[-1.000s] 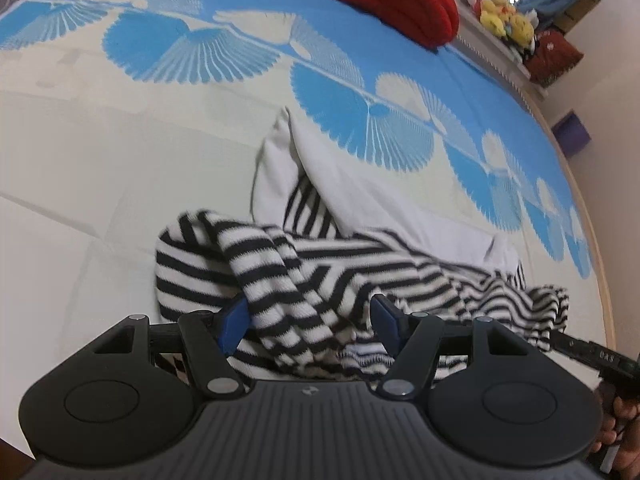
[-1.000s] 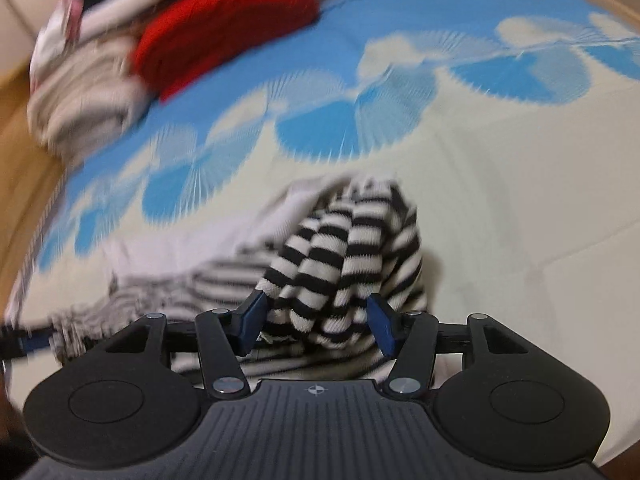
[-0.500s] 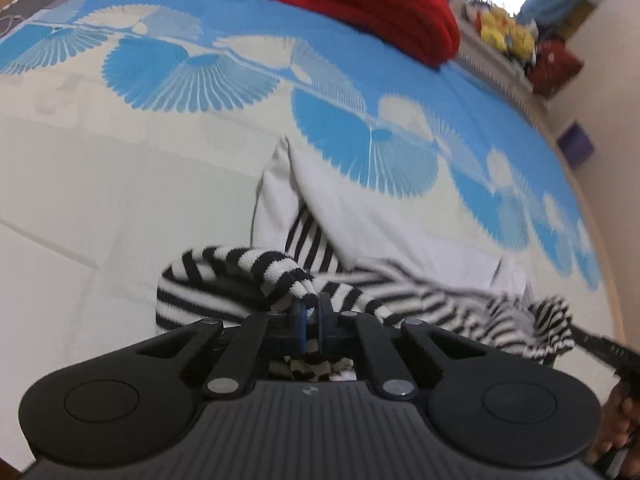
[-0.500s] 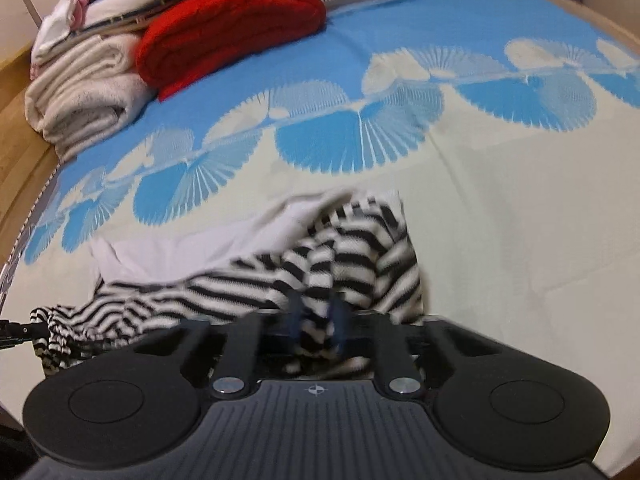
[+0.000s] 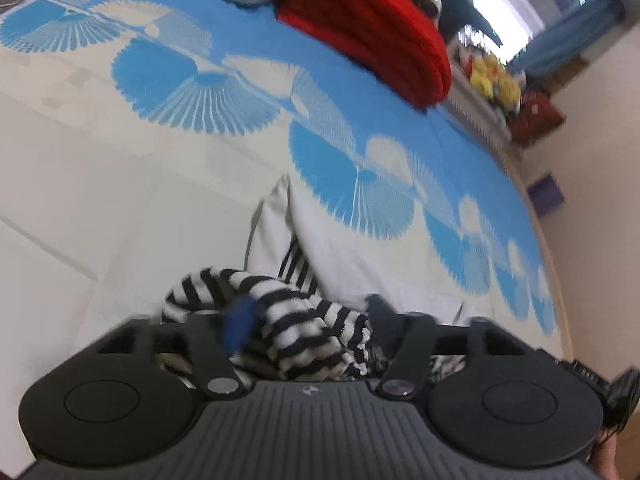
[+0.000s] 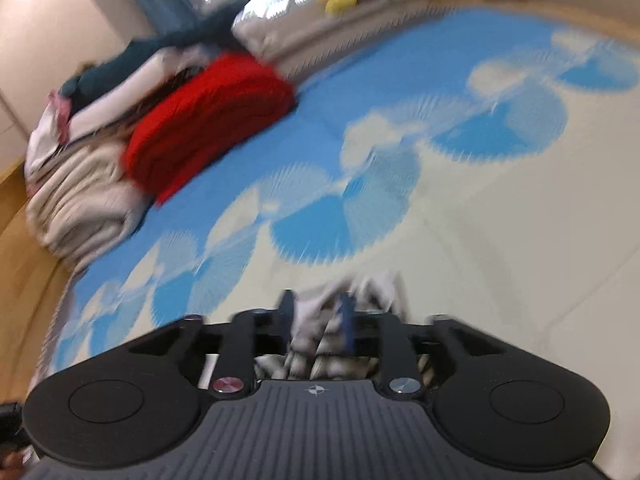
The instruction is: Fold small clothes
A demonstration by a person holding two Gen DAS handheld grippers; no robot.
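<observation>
No words, brand names or numbers can be read in either view. The only sign is a small round cross-shaped emblem, one on the ribbed body behind the left claw [image 5: 308, 390] and one behind the right claw [image 6: 316, 390].

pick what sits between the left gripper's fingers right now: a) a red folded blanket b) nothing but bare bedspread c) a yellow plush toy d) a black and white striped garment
d: in the left wrist view the striped garment is bunched between the spread fingers of the left gripper, while the red blanket lies far off at the head of the bed.
</observation>
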